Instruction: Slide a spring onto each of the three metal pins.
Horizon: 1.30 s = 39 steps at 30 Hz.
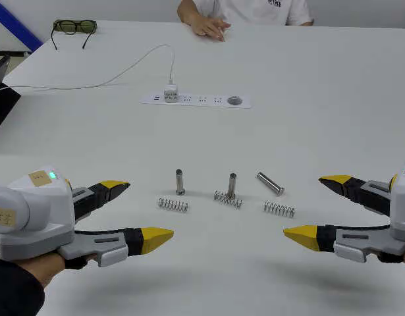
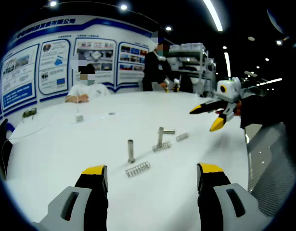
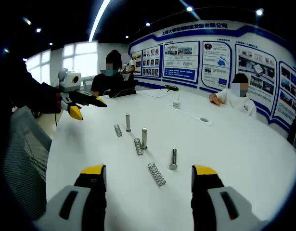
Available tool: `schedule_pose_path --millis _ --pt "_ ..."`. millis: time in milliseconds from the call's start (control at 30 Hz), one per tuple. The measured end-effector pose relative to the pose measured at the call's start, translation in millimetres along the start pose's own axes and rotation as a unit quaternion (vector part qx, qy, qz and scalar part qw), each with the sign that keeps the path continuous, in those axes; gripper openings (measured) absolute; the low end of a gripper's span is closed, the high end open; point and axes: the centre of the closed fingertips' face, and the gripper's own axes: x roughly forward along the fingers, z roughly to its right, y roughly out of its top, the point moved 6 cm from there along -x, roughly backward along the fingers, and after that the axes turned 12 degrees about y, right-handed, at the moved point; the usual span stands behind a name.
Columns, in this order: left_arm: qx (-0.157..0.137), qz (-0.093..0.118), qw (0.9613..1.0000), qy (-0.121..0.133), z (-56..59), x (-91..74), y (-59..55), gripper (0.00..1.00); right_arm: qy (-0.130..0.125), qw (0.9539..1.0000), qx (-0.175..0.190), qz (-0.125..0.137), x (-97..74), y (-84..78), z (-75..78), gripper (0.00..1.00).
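Head view, left gripper (image 1: 148,209): held over the near edge of the counter (image 1: 321,118), jaws apart, nothing between them.
Head view, right gripper (image 1: 303,205): over the near edge on the opposite side, jaws apart and empty.
Head view, pins: the left pin (image 1: 180,182) and the middle pin (image 1: 232,185) stand upright; the lying pin (image 1: 270,184) rests on its side. The three form a row along the near part of the counter, between the two grippers.
Head view, springs: the left spring (image 1: 173,205), middle spring (image 1: 228,199) and right spring (image 1: 279,209) lie flat, each on the near-edge side of its pin. None is on a pin. The middle spring is just at the foot of its pin; contact cannot be told.
Head view, far side: a power strip (image 1: 195,100) with a charger (image 1: 171,92) plugged in lies toward the far edge. Glasses (image 1: 74,26) sit at the far left corner, and a person's hand (image 1: 209,26) rests on the far edge.
Left gripper view, left gripper (image 2: 152,169): jaws wide apart and bare; the left spring (image 2: 138,168) lies just ahead, with the left pin (image 2: 131,150) behind it.
Left gripper view, right gripper (image 2: 203,120): comes in from the right with its jaws parted, above the counter.
Right gripper view, right gripper (image 3: 148,169): jaws wide apart and bare; the right spring (image 3: 156,173) and lying pin (image 3: 173,159) lie just ahead.
Right gripper view, left gripper (image 3: 92,110): jaws parted, at the counter's edge beyond the left pin (image 3: 128,122).
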Motion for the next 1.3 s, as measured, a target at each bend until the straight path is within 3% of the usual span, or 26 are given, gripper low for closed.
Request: schedule_pose_path --millis 367,600,800,1067,1300 --pt "-0.003 -0.01 0.9999 -0.001 -0.4 -0.1 -4.6 0.78 -0.009 0.9999 0.005 0.005 -2.1 4.2 -0.5 0.72" --pt "0.005 -0.003 1.0 0.0 2.8 1.6 -3.4 0.79 -0.009 0.9999 -0.013 -0.005 -2.9 5.0 -1.4 0.71" --pt "0.013 -0.001 0.9999 0.002 5.6 1.4 2.0 0.79 -0.013 0.9999 -0.007 -0.002 -3.0 6.0 1.0 0.69" --pt "0.016 -0.002 0.9998 0.008 7.2 0.1 -0.8 0.8 -0.02 0.9998 -0.006 0.002 -6.8 12.9 2.3 0.64" --pt "0.015 0.006 0.9998 0.015 3.6 -1.4 2.9 0.8 -0.028 0.9996 -0.004 0.001 -8.7 15.2 4.1 0.59"
